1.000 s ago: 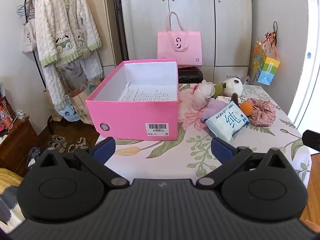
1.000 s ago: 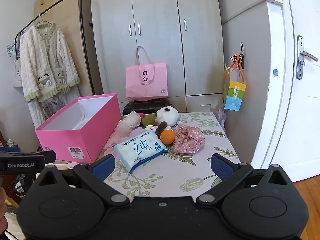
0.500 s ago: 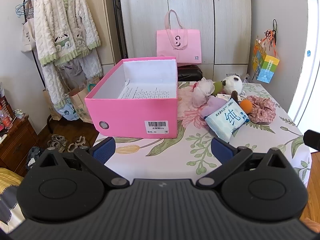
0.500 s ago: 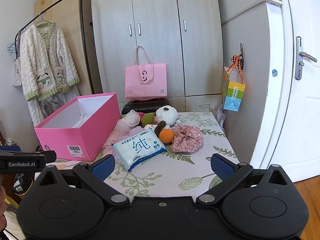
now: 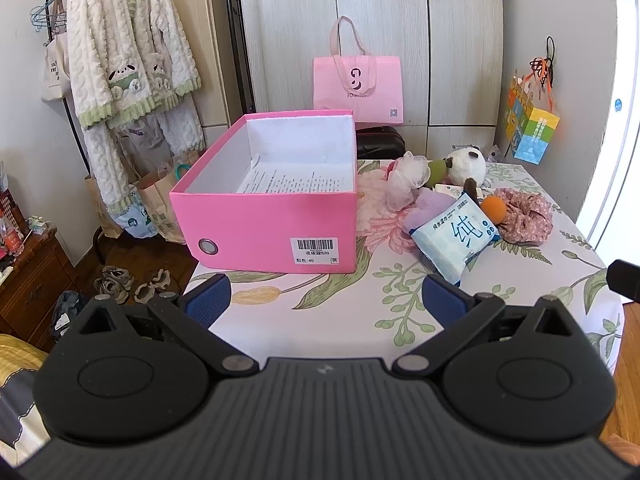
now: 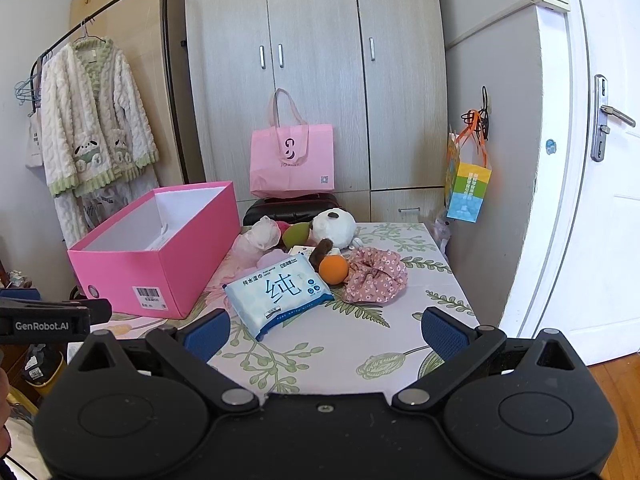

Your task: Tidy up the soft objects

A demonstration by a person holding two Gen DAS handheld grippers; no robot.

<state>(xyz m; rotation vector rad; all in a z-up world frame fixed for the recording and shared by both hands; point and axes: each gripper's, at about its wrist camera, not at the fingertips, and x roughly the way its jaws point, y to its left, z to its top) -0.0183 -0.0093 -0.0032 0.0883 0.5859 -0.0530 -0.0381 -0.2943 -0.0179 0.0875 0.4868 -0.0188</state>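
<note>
Table: floral tablecloth point(image 5: 344, 320) covers it.
Box: open pink shoebox point(image 5: 272, 232) on the table's left side.
Soft objects: wet-wipes pack point(image 6: 278, 294), orange ball point(image 6: 333, 269), floral scrunchie point(image 6: 374, 274) and panda plush point(image 6: 334, 226) heaped right of the box.
Room: grey wardrobe point(image 6: 316, 80) behind the box.
Left gripper point(image 5: 326, 294): fingers spread, empty.
Right gripper point(image 6: 326, 330): fingers spread, empty.
</note>
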